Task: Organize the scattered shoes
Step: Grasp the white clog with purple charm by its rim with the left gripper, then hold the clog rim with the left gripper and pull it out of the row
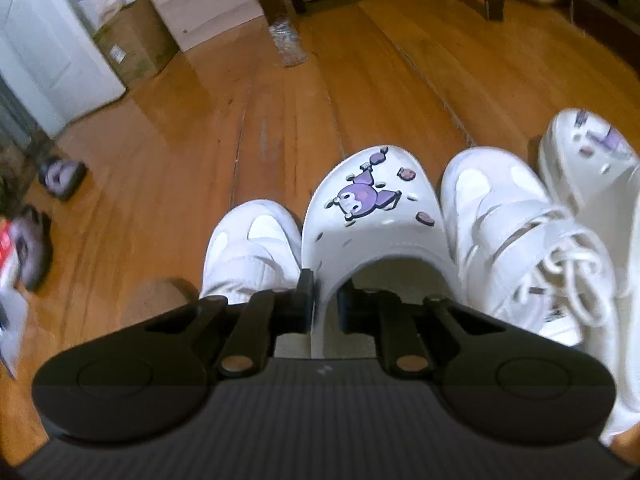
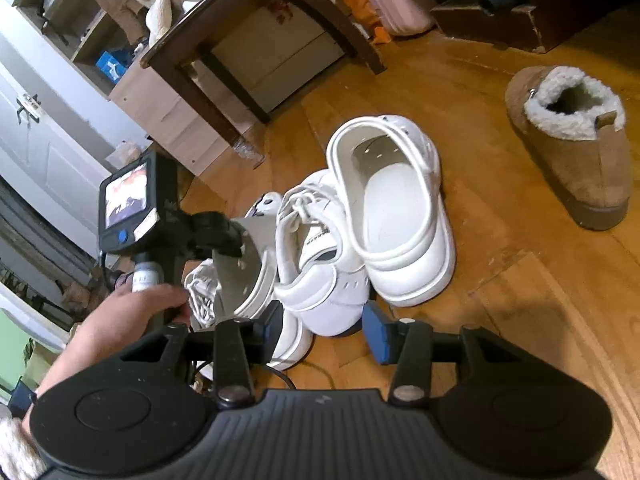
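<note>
Over on the far left of the left wrist view, two grey-purple slippers (image 1: 60, 176) lie on the wooden floor (image 1: 360, 92) near the white door (image 1: 48, 48), well apart from the main group. A cardboard box (image 1: 132, 44) sits beside that door.

Centre now: the left hand-held gripper (image 1: 323, 300) is clamped tight on the side wall of the white clog with the purple cartoon charm (image 1: 372, 204), one finger outside, one inside the opening. A white sneaker (image 1: 250, 248) touches that clog on its left; a second white sneaker with loose laces (image 1: 516, 240) presses against its right. Beyond that, at the right edge, the other white clog (image 1: 584, 156).

Switch to the right wrist view: a hand (image 2: 120, 320) grips the handle of the left tool, its small screen (image 2: 126, 196) lit. The gripped clog (image 2: 244, 264) is tilted. Next along, the laced sneaker (image 2: 316, 248), then the plain-looking clog (image 2: 396, 232) seen from the heel, all touching in a cluster. The right hand-held gripper (image 2: 326, 332) stands partly open, holding nothing, hovering just before the sneaker's heel. Far right, a tan fleece-lined boot (image 2: 572, 144) sits alone.
</note>
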`<state>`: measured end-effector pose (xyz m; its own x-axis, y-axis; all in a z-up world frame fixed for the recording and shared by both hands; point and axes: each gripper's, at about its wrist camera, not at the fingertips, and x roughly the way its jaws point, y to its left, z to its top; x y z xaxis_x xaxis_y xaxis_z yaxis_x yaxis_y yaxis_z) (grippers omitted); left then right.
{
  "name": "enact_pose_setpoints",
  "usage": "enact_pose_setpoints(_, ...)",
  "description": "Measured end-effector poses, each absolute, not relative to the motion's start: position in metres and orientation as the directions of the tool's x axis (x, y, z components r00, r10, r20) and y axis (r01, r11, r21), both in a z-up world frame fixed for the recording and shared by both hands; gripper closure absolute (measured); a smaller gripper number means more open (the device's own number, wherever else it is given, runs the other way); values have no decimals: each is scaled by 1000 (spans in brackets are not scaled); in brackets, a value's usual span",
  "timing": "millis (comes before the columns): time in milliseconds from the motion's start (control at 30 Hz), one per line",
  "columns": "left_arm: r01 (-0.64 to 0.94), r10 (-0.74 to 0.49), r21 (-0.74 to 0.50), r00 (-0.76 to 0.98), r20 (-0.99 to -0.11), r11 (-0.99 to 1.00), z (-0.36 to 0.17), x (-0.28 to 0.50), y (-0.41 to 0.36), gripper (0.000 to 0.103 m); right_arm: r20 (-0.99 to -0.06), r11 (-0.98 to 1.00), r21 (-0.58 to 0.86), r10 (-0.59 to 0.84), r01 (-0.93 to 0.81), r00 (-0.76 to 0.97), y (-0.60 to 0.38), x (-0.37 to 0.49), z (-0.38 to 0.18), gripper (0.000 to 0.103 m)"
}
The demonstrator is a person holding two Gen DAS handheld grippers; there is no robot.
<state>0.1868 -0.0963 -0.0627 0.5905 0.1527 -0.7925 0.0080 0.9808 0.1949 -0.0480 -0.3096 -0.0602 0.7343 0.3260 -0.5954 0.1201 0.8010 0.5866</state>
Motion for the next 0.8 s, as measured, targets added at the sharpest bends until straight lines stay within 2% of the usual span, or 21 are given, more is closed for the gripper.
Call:
enact_pose_setpoints(167,16,101,139,606,-789,990,-45,166,-87,97,-588,766,625,338,147,735,-320,-49,-65,55)
enact_pose_setpoints(367,84,110,204,617,-779,975,-55,172,-92,93,-605,755,633,344,172,718,-323,-50,-72,52)
enact_pose_setpoints(433,105,117,227,612,-782,968,-63,181,-93,87,-606,753,637,357,165,710,-322,-49,-73,50)
enact_pose_setpoints(467,112,130,247,610,-782,963,-67,186,-95,76,-605,753,637,358,163,711,-321,-49,-72,50)
enact_pose_setpoints(500,120,141,266,611,-779,956,-71,191,-98,56,-604,754,637,359,161,712,-321,-48,-72,50)
enact_pose_setpoints(533,132,141,279,616,-775,951,-74,197,-100,50,-603,754,637,360,158,712,-320,-48,-72,49)
enact_pose_setpoints(567,144,131,279,626,-769,949,-76,202,-101,49,-602,755,637,362,155,712,-320,-48,-72,49)
enact_pose_setpoints(600,134,142,284,624,-769,949,-76,206,-101,50,-601,756,637,363,152,712,-319,-48,-71,46)
enact_pose_setpoints(633,108,172,299,615,-770,948,-75,210,-101,57,-601,759,634,361,150,713,-319,-48,-71,42)
enact_pose_setpoints(667,85,189,300,609,-770,950,-74,211,-101,86,-601,760,632,357,153,715,-319,-48,-71,42)
enact_pose_setpoints(700,71,187,287,605,-774,955,-73,210,-100,93,-601,756,636,358,156,715,-320,-47,-71,42)
enact_pose_setpoints(800,41,193,271,601,-775,962,-71,205,-101,95,-598,740,653,372,163,710,-322,-46,-73,42)
